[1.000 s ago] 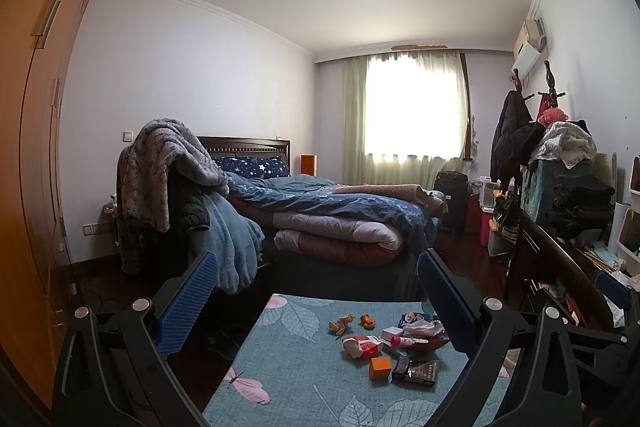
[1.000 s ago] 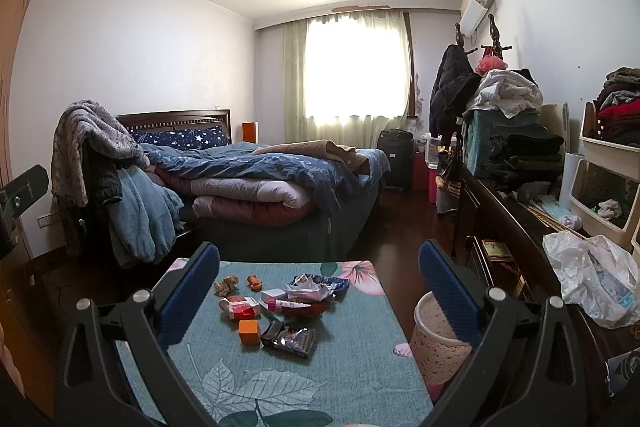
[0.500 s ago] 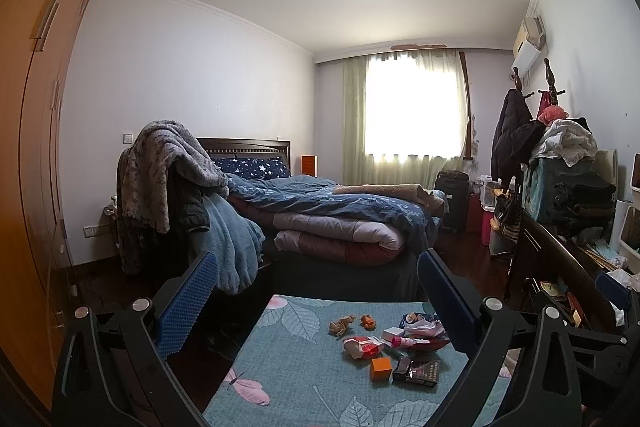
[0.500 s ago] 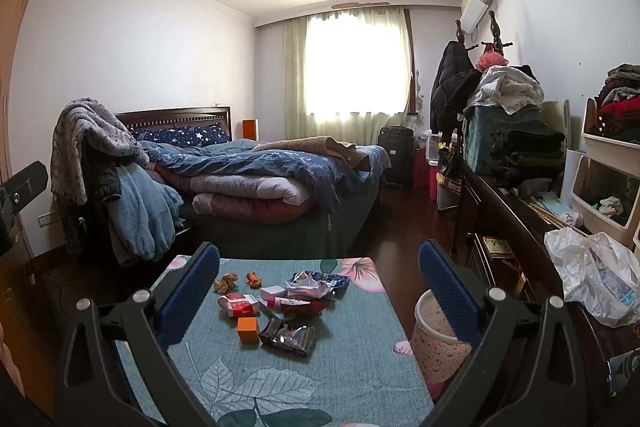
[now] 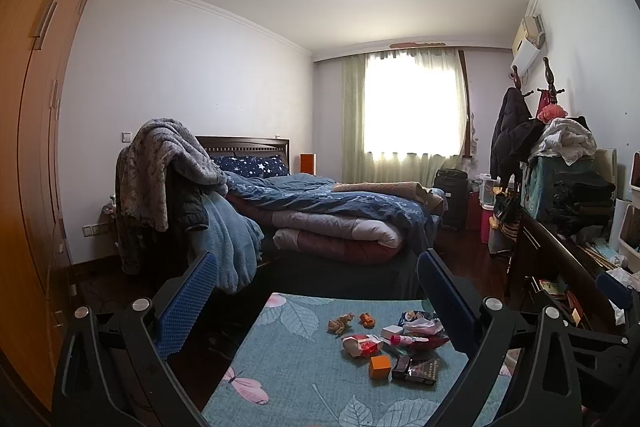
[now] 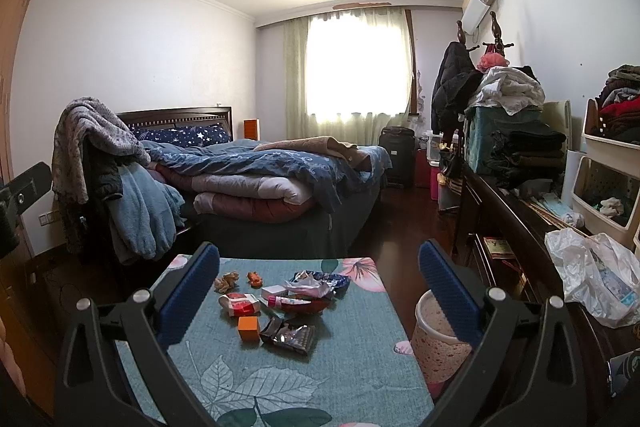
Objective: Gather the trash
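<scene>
A pile of trash lies on the teal leaf-print table (image 6: 340, 367): a small orange box (image 6: 248, 326), a dark foil wrapper (image 6: 290, 335), a red-and-white packet (image 6: 239, 304), a crumpled brown scrap (image 6: 226, 281) and several wrappers (image 6: 316, 285). The orange box (image 5: 379, 367) and foil wrapper (image 5: 416, 369) also show in the left wrist view. A pink speckled bin (image 6: 438, 339) stands right of the table. My right gripper (image 6: 318, 287) is open and empty, above the table's near side. My left gripper (image 5: 318, 291) is open and empty, left of the pile.
A bed (image 6: 280, 187) piled with quilts stands beyond the table. A dark sideboard (image 6: 520, 239) with a white plastic bag (image 6: 596, 279) and stacked clothes runs along the right wall. A wooden wardrobe (image 5: 28, 147) is on the left. Dark wood floor (image 6: 404, 227) lies between bed and sideboard.
Both views have shifted only slightly; the right wrist view has crept a little closer to the table. Nothing was grasped or moved.
</scene>
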The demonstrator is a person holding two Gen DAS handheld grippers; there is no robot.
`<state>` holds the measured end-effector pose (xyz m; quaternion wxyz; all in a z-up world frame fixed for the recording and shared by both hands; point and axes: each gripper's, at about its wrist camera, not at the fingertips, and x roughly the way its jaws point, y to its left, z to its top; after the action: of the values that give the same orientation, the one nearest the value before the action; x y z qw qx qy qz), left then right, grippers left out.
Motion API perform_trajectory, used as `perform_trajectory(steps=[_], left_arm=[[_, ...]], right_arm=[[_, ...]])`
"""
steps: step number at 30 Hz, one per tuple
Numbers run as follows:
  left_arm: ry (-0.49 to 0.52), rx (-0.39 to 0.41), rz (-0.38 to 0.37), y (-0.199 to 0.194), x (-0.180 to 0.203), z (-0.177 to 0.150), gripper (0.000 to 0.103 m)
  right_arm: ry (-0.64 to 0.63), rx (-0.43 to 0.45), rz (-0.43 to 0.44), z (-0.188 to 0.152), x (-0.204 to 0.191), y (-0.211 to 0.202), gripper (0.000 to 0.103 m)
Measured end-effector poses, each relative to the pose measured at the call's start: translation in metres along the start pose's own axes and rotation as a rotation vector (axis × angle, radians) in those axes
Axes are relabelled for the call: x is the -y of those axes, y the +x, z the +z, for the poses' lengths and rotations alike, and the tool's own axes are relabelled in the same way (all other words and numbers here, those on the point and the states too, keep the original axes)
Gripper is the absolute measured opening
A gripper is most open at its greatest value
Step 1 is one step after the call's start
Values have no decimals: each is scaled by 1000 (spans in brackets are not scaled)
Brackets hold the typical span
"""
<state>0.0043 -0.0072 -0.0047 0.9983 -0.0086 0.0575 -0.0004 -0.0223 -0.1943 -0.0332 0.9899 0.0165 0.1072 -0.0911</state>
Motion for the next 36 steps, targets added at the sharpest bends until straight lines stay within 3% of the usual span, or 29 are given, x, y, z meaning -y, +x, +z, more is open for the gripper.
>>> perform_trajectory(steps=[36], left_arm=[[30,-50,-3,38,6,-27,99]], right_arm=[[7,-60,-7,-6,12,34,100]])
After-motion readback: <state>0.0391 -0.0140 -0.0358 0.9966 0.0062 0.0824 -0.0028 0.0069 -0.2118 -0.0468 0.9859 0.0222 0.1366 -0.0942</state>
